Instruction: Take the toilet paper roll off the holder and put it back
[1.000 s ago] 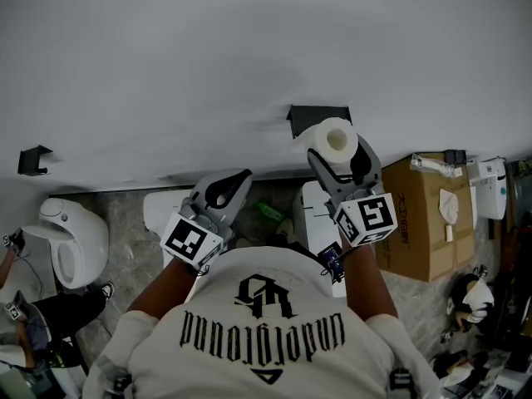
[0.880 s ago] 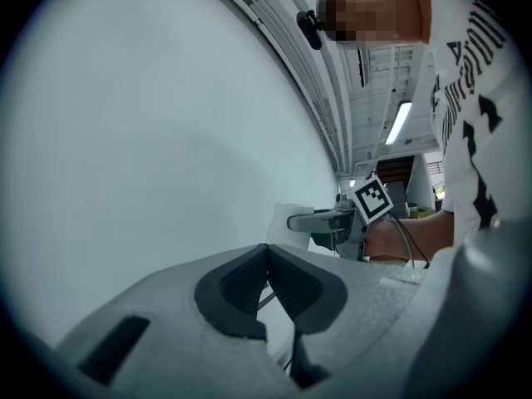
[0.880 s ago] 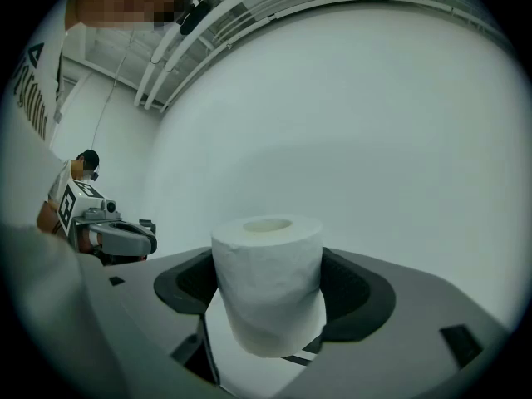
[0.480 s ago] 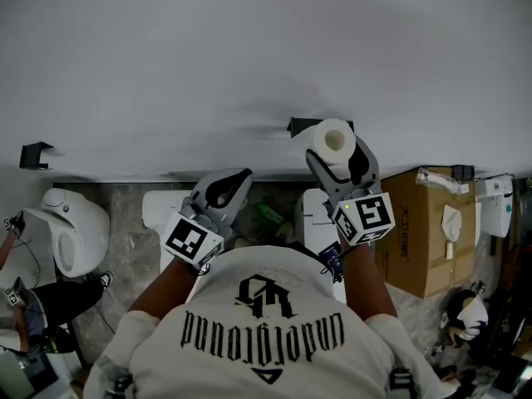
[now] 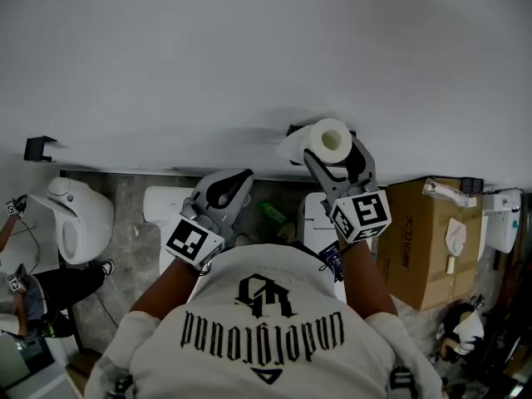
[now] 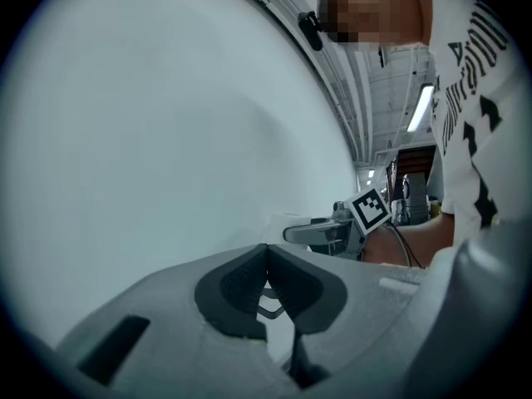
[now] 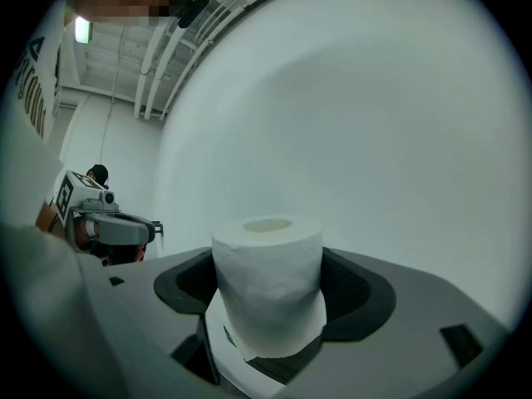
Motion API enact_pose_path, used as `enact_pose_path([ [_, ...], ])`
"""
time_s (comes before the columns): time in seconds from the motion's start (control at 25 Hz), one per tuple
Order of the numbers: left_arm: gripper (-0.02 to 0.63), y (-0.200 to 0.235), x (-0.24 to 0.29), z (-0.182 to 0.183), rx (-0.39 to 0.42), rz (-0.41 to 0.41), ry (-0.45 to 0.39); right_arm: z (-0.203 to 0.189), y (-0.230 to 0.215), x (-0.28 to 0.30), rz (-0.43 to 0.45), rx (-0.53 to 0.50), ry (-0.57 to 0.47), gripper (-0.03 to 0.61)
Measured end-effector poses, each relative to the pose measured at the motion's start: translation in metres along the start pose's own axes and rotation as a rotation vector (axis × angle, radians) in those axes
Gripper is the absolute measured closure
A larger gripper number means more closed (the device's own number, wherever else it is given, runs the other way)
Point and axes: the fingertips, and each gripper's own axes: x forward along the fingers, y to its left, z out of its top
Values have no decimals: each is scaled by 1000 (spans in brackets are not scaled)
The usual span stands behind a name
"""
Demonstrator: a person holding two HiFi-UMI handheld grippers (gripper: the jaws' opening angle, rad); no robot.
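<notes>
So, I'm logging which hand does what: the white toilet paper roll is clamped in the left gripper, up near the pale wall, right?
Not quite. The white toilet paper roll is clamped in the right gripper, not the left, up near the pale wall; the right gripper view shows it between those jaws. The left gripper is shut on nothing.

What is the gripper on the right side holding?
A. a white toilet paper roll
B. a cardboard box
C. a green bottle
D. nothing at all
A: in the right gripper view, the jaws of the right gripper press on both sides of the white toilet paper roll.
</notes>
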Motion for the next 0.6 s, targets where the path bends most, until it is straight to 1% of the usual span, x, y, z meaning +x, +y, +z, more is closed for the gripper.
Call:
enact_pose_path([
  [0.32, 600, 0, 11, -10, -10, 42, 33, -21, -6, 15, 53, 23, 24, 245],
  [0.6, 600, 1, 13, -16, -14, 72, 53, -30, -6, 25, 84, 28, 28, 245],
])
